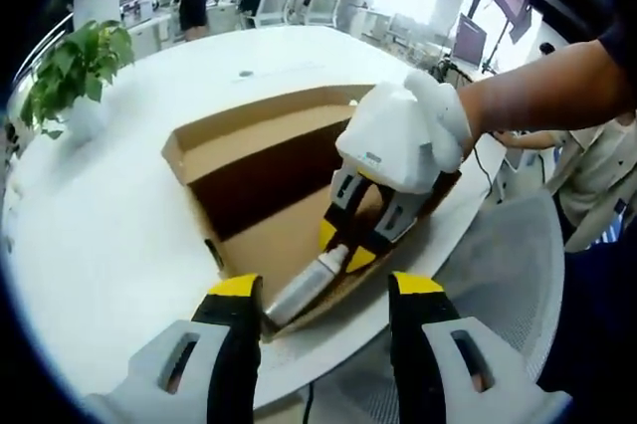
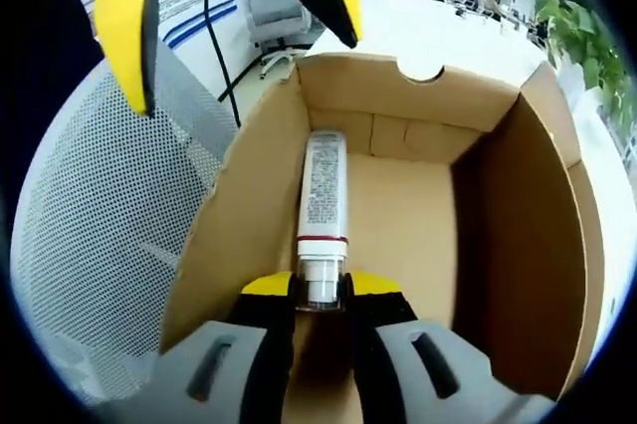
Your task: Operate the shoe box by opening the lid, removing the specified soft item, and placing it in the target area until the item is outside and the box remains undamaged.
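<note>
We see round white counter [image 1: 119, 235], smooth and glossy. On it, open brown cardboard shoe box [image 1: 254, 160], matte walls, half-moon finger notch in far end wall in right gripper view. Grey mesh chair [image 2: 109, 245] just beside box. Leafy potted plant [image 1: 70, 71] near counter edge. Inside box, soft white cylindrical tube [image 2: 322, 220] lies flat on floor. Right gripper [image 2: 320, 290]: jaws nearly closed, pinching tube's cap end. Left gripper [image 1: 323, 290]: jaws spread wide, empty, hovering at box's near end.
</note>
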A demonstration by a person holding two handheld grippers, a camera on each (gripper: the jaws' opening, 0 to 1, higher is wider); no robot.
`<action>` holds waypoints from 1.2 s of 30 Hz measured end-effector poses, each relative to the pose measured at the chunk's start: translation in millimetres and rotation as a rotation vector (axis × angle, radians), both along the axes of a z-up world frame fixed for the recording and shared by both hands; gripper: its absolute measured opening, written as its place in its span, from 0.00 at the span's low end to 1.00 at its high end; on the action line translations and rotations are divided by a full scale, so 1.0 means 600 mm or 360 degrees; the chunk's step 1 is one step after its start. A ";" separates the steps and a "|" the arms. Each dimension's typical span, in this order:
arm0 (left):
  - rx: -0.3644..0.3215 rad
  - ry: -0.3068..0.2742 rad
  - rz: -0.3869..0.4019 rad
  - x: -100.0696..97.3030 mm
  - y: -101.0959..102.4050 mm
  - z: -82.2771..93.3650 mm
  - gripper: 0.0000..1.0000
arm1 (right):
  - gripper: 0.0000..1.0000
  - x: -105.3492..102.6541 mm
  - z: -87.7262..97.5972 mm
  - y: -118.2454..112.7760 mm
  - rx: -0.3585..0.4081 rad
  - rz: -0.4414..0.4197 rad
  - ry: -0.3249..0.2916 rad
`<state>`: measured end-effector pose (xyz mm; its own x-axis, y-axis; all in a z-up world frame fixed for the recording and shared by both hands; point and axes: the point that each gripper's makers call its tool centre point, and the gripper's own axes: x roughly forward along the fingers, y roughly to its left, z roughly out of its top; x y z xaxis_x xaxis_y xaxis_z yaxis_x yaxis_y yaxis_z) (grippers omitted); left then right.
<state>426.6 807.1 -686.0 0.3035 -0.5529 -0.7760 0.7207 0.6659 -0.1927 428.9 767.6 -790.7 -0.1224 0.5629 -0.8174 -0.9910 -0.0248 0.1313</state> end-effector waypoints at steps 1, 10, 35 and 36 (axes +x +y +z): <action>-0.0005 0.0002 0.0002 0.001 -0.001 0.000 0.50 | 0.16 0.001 0.002 0.000 0.0004 -0.0002 -0.0002; -0.0012 0.0001 -0.0010 -0.001 -0.009 0.000 0.50 | 0.16 0.016 0.045 0.007 0.0088 -0.0099 0.0023; 0.0444 -0.0179 -0.1212 0.040 -0.043 -0.112 0.30 | 0.15 0.035 0.062 -0.023 0.0090 -0.0215 -0.0007; 0.0474 -0.0176 -0.1238 0.040 -0.044 -0.122 0.30 | 0.15 0.035 0.062 -0.023 0.0091 -0.0216 -0.0007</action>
<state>450.4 780.8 -759.2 0.0031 -0.4124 -0.9110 0.9998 -0.0169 0.0111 450.2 753.6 -753.4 -0.0383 0.6195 -0.7841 -0.9864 0.1023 0.1290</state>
